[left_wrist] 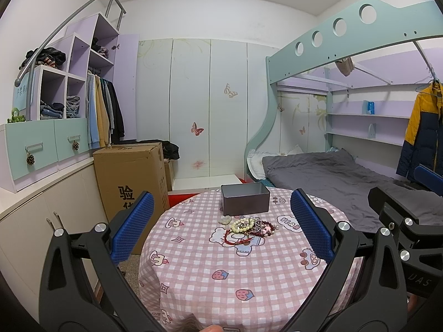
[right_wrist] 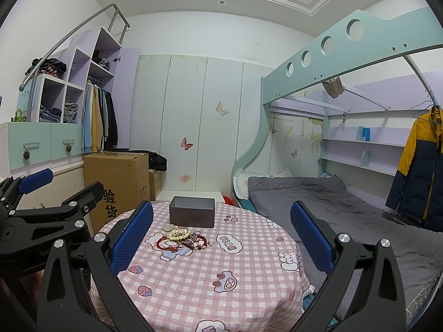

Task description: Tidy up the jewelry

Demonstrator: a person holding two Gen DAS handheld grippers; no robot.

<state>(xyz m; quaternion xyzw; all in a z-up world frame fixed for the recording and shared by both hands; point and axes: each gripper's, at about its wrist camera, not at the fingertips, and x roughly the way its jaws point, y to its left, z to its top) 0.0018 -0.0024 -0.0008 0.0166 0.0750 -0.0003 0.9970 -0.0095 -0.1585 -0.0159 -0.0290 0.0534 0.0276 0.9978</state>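
Observation:
A heap of jewelry, with pale bead bracelets, dark red beads and red cord, lies on the round table with its pink checked cloth. Just behind the heap stands an open grey metal box, seemingly empty. My left gripper hovers open above the near side of the table, with the heap showing between its blue pads. My right gripper is open too, held high over the table with the heap to its left. Neither holds anything.
A tall cardboard box stands left of the table, beside low cabinets. A bunk bed with a grey mattress fills the right side. Wardrobe doors with butterflies close off the back. A yellow and navy jacket hangs at the far right.

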